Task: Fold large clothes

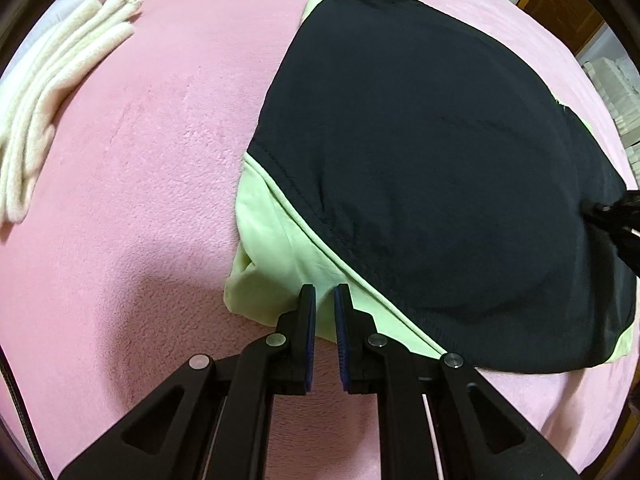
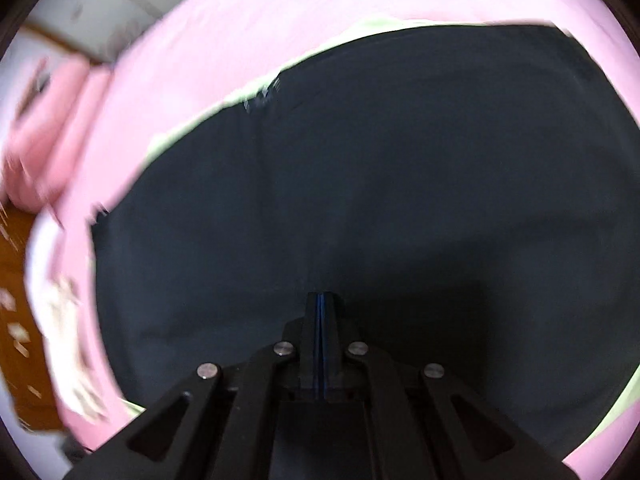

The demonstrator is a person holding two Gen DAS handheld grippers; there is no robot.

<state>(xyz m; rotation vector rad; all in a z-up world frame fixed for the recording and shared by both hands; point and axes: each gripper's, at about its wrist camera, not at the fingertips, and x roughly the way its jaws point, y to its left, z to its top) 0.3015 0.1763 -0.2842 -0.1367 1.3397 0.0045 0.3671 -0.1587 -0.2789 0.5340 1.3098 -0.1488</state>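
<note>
The left tool is hovering over the near pale-green corner of the garment, its blue pads standing a narrow gap apart with nothing visibly pinched between them. The right tool is closed pad to pad, holding nothing, and is poised over the middle of the black panel; its view is smeared by motion blur.

The task's thing, a black and pale-green garment, is lying folded on the pink fleece bed cover. The black panel is lying uppermost, and the pale-green layer is showing beyond its near-left stitched hem and along its far edge.

Handling judgement: the fabric is looking thin, light and fully limp, with shallow wrinkles. It is likely to sag from any single hold and to slide layer over layer, the black face appearing smooth. The fleece beneath is likely giving some drag. Recommended hold points are the corners and the stitched hem, where doubled cloth gives the pads more to bite; both tools should be taking matching corners of one edge.

Beyond the garment, toward its far left, a folded cream fleece item is lying on the bed cover, well apart.

Markings: a small light mark is showing at the black panel's far edge, too blurred to read. No brand or label is legible.
</note>
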